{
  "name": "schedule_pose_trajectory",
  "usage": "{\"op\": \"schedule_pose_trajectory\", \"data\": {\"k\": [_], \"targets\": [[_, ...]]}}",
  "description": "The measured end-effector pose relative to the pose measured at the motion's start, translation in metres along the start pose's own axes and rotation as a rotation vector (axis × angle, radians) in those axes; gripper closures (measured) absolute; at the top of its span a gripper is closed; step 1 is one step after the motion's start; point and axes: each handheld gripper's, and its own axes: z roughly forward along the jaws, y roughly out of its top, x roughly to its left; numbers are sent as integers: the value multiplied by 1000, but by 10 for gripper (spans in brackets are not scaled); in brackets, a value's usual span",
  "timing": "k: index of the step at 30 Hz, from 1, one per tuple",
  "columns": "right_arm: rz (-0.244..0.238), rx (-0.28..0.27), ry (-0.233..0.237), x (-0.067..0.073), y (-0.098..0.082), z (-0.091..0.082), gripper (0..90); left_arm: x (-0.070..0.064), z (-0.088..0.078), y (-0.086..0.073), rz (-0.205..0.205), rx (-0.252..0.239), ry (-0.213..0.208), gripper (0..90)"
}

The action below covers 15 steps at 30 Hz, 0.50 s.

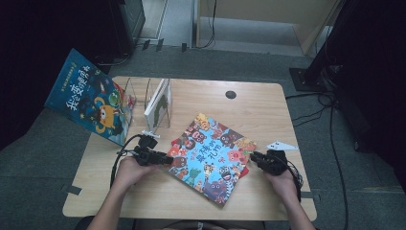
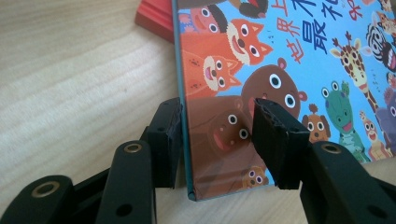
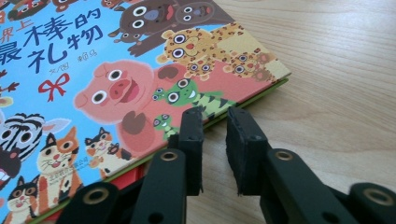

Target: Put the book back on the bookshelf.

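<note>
The animal picture book (image 1: pixel 210 158) lies flat on the wooden table (image 1: pixel 268 105), between the two grippers, with a red book (image 2: pixel 156 18) partly under it and showing past its far edge.

The left gripper (image 1: pixel 160 158) sits at the book's left corner. In the left gripper view its jaws stand apart and straddle that corner: one jaw is just outside the spine edge, close against it, and the other is over the cover beside the brown bear. Whether the pads press on the book cannot be told.

The right gripper (image 1: pixel 256 158) sits at the book's right edge. In the right gripper view (image 3: pixel 215 135) its jaws are nearly together with a narrow gap between them, and nothing lies in that gap. One jaw tip overlaps the cover's edge near the green striped animal; the other is over bare table just beside the book.

Beyond the left gripper, a white book (image 1: pixel 158 103) stands in a wire rack (image 1: pixel 139 91), and a blue monster book (image 1: pixel 91 96) leans off the table's far left corner.
</note>
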Motion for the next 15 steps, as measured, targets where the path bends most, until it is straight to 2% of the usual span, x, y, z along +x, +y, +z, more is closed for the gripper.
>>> {"op": "schedule_pose_trajectory", "data": {"k": [4, 13, 15], "targets": [[-10, 6, 7, 2, 2, 2, 790, -3, -1, -6, -20, 0, -11, 533], [-29, 5, 8, 3, 6, 7, 805, -9, -4, -15, -14, 16, -2, 528], [-48, 11, 16, 2, 10, 10, 796, -8, -5, -15, -6, 16, 5, 521]]}}
